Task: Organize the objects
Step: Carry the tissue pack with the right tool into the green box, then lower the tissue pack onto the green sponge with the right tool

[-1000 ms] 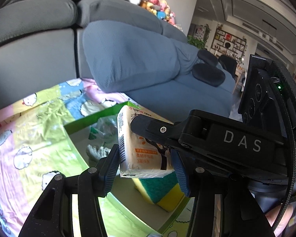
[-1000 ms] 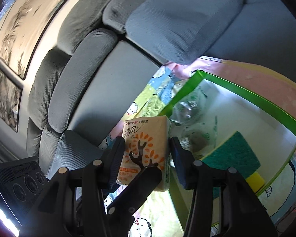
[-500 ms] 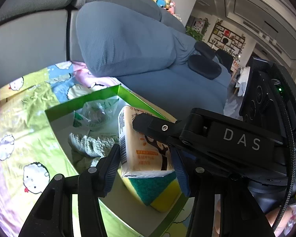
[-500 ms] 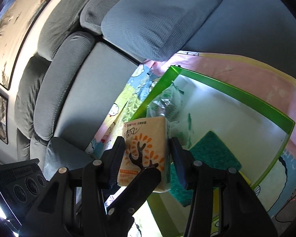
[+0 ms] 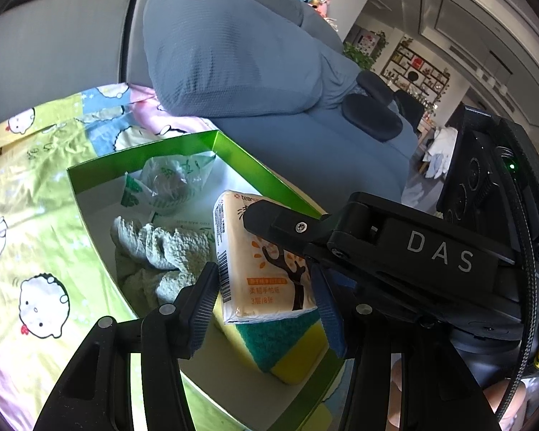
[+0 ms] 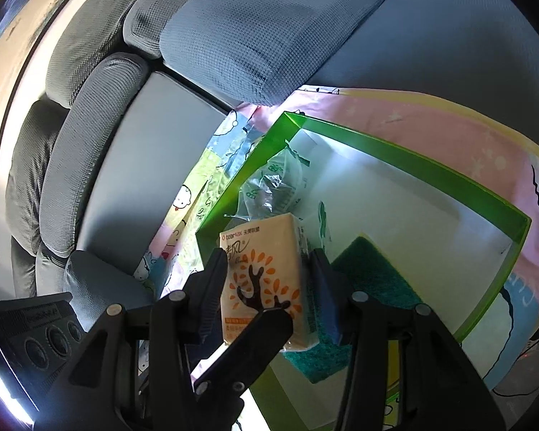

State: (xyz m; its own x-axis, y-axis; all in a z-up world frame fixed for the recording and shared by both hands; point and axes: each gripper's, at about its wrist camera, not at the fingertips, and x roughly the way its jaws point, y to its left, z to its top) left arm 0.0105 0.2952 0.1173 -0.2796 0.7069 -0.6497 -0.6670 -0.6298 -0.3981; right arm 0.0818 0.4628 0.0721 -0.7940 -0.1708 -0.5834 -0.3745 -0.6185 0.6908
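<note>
Held above the near half of a green-walled box [image 5: 140, 151]: a peach tissue pack [image 5: 262, 287] with an orange tree print, upright, barcode edge to the left. Left tool [image 5: 264, 278] closed narrow on it, one pad against the barcode edge, the other against the opposite edge. Right tool [image 6: 268, 256] likewise closed on the same pack, pads pressed to its two narrow sides. In the left wrist view, one black finger of the right tool crossing the pack's upper face from the right; in the right wrist view, one finger of the left tool slanting over its lower face from the near left.

Directly beneath the pack, on the white box floor: a yellow sponge [image 5: 287, 341] with a green scouring face up. Whether pack and sponge touch: cannot tell. Left of the pack, a crumpled pale green cloth [image 5: 154, 255]. In the far corner, a clear plastic bag [image 5: 169, 183] with green print.

Under the box, a cartoon-print sheet [image 5: 36, 251] in yellow, pink and blue. Beyond it, grey sofa cushions [image 5: 233, 54], one bulging just past the far wall of the box.
</note>
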